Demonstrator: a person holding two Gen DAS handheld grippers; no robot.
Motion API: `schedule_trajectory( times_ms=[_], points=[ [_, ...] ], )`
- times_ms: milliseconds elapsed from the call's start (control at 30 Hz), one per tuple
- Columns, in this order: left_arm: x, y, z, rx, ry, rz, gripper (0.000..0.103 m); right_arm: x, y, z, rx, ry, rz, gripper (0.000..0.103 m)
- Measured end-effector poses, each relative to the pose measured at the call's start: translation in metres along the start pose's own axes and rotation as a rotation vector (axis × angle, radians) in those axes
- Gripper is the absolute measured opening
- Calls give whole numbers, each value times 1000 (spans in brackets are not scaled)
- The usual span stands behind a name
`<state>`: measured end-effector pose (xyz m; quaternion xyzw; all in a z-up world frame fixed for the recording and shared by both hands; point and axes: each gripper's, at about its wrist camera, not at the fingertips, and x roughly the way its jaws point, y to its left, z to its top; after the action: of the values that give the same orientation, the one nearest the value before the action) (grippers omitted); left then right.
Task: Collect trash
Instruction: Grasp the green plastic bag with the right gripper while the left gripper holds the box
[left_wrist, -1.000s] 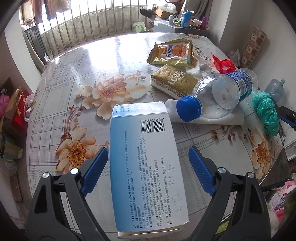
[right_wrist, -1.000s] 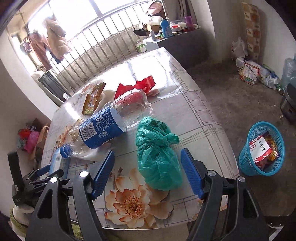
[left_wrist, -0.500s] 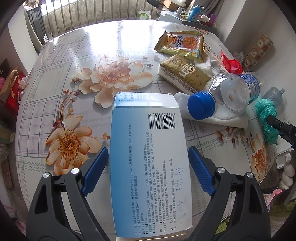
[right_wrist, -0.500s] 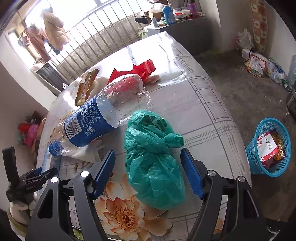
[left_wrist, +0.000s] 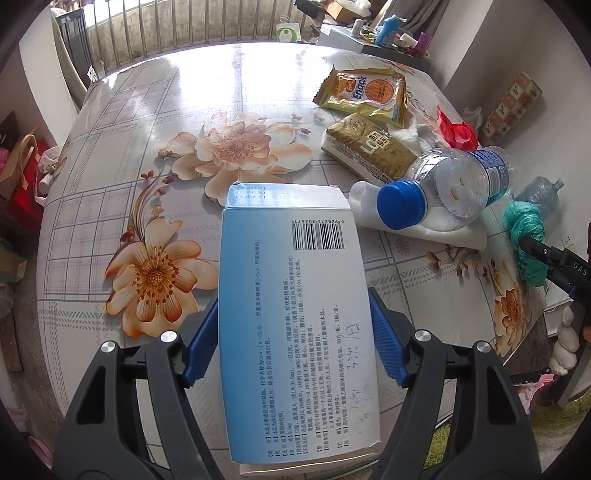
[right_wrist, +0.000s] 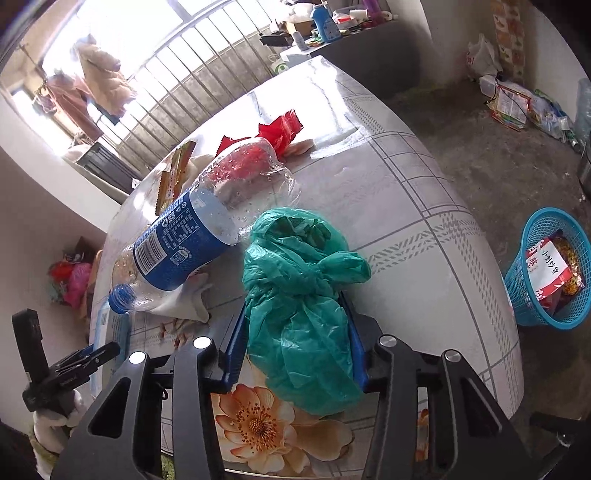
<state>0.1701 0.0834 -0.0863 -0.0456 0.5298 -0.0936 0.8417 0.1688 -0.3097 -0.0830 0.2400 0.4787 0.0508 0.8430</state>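
Note:
A blue-and-white medicine box (left_wrist: 291, 280) lies on the flowered table (left_wrist: 147, 110) between the pads of my left gripper (left_wrist: 293, 301). Its jaws are closing, and both pads touch the long sides of the box. In the right wrist view a knotted green plastic bag (right_wrist: 299, 295) sits near the table's edge. My right gripper (right_wrist: 293, 306) is closing around it, and the pads press into its sides. The bag (left_wrist: 526, 236) also shows at the far right of the left wrist view, with the right gripper's finger across it.
A clear plastic bottle (left_wrist: 450, 188) with a blue cap lies on a white tissue (left_wrist: 424, 229) between box and bag. Behind it are a gold pack (left_wrist: 369, 151), a yellow snack wrapper (left_wrist: 369, 96) and a red wrapper (left_wrist: 456, 129). A blue basket (right_wrist: 546, 266) holding trash stands on the floor right of the table.
Both grippers have narrowed: the left pads have come in against the box, the right pads against the green bag. The right gripper has also sunk toward the bag.

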Motion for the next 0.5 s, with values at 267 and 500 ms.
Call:
schedule_trajectory(
  times_ms=[267,500],
  points=[
    [-31,11,-10,-18,-46,-6,68,-16,-4,-3,20,-34,35,43],
    [-69,12,-12,-9,-123,-4,68,-32,-6,-2,33,-73,64,42]
  ],
)
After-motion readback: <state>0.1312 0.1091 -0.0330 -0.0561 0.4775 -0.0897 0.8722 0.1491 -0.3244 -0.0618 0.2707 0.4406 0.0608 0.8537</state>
